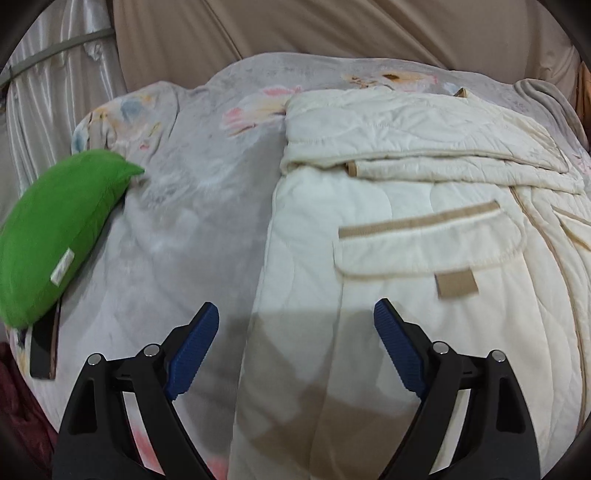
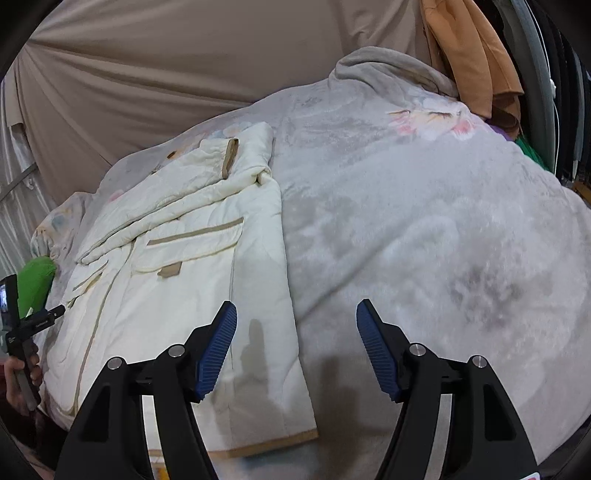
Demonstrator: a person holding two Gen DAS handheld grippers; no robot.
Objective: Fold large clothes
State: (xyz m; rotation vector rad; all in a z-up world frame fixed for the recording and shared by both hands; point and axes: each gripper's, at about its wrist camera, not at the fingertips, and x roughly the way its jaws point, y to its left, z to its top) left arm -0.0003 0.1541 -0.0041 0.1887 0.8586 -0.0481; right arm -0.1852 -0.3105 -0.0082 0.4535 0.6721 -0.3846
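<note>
A cream quilted jacket [image 1: 388,229] with tan trim and a flap pocket lies flat on a grey floral blanket [image 1: 192,206], its sleeves folded across the top. My left gripper [image 1: 295,321] is open and empty, held above the jacket's left edge. In the right wrist view the jacket [image 2: 192,280] lies left of centre on the blanket [image 2: 424,229]. My right gripper [image 2: 295,321] is open and empty, above the jacket's right edge near its tan hem. The left gripper [image 2: 61,308] shows at the far left of that view, held in a hand.
A green pillow [image 1: 59,229] lies at the blanket's left side, over a dark flat object [image 1: 42,354]. Beige draped fabric [image 1: 332,33] hangs behind the bed. An orange garment [image 2: 469,62] and a grey bunched blanket [image 2: 388,70] are at the back right.
</note>
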